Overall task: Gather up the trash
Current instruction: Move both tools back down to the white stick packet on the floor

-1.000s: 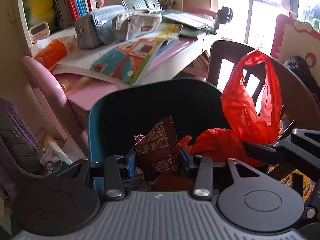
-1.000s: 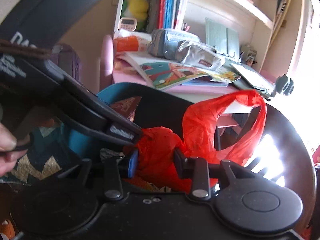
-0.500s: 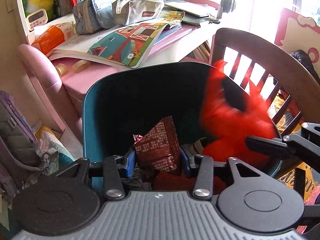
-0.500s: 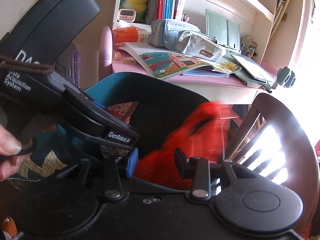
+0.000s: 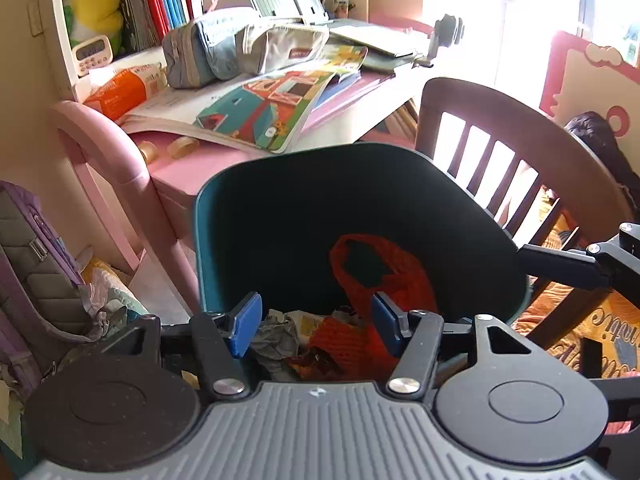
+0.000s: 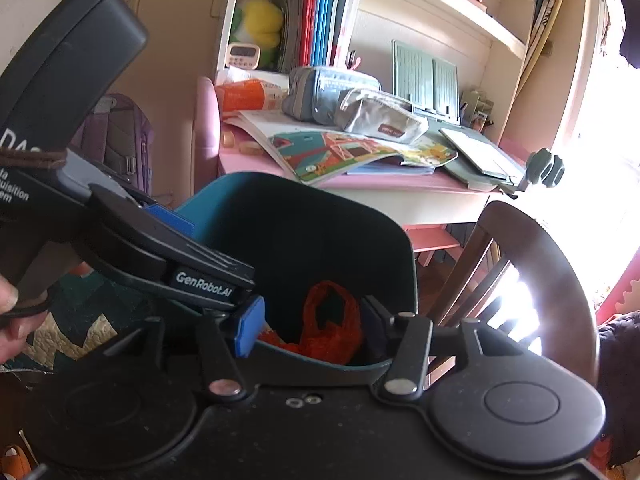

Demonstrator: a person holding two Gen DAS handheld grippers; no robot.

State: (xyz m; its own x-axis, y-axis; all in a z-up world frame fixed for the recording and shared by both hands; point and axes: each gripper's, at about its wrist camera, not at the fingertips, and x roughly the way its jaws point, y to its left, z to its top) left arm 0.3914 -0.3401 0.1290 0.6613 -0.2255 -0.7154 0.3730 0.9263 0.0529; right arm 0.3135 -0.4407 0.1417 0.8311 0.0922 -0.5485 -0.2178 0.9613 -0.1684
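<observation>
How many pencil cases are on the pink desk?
2. A blue-grey pencil case lies toward the shelf end of the pink desk, and a beige pencil case leans against it on the window side. More could be hidden behind them.

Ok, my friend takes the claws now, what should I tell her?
Left claw: open, empty; it has just been opening. Nothing between its pads.
Right claw: open, empty; it has also just been opening.
Both hang over the teal bin.
Done: the red bag and the brown wrapper lie inside the bin with other scraps.
Left: look around for more trash; none is clearly visible outside the bin. Books and pencil cases on the desk aren't trash.
</observation>
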